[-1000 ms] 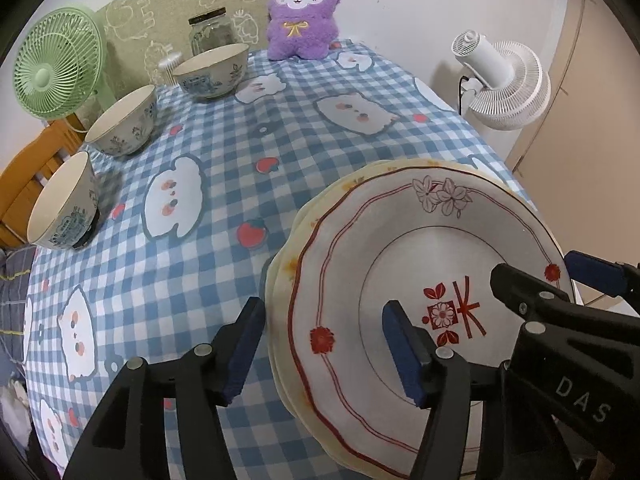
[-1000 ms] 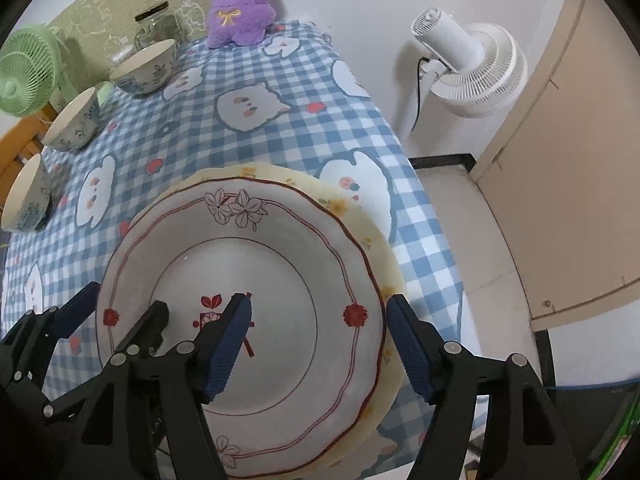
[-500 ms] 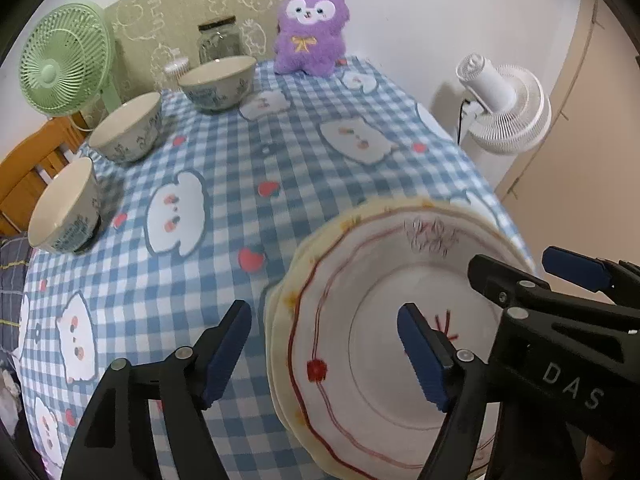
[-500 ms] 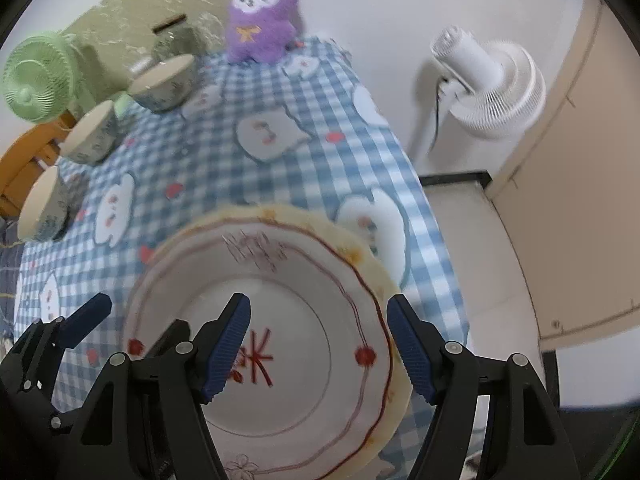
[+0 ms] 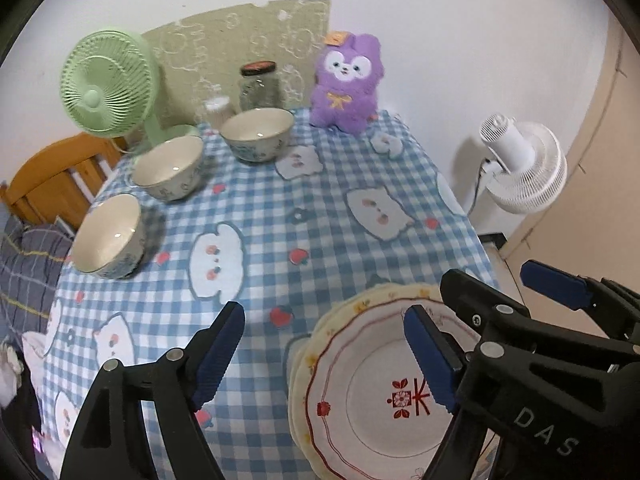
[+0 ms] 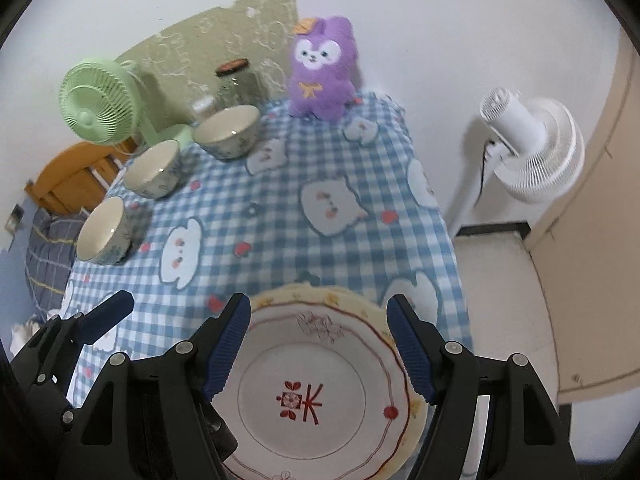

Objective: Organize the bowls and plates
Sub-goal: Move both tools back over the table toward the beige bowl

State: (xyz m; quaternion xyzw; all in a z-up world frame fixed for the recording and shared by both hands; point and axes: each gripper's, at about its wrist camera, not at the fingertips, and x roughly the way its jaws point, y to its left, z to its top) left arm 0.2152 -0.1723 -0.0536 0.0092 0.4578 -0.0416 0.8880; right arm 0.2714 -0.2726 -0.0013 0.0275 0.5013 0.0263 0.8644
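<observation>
Above the stacked plates [image 6: 304,396], both grippers [image 5: 324,356] [image 6: 318,344] gape empty, left opening.

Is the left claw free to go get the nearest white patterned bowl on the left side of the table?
Probably yes. The left claw is opening with nothing between its jaws, and only bare checked tablecloth lies between it and the nearest white patterned bowl. The stacked plates sit off to the other side.
</observation>
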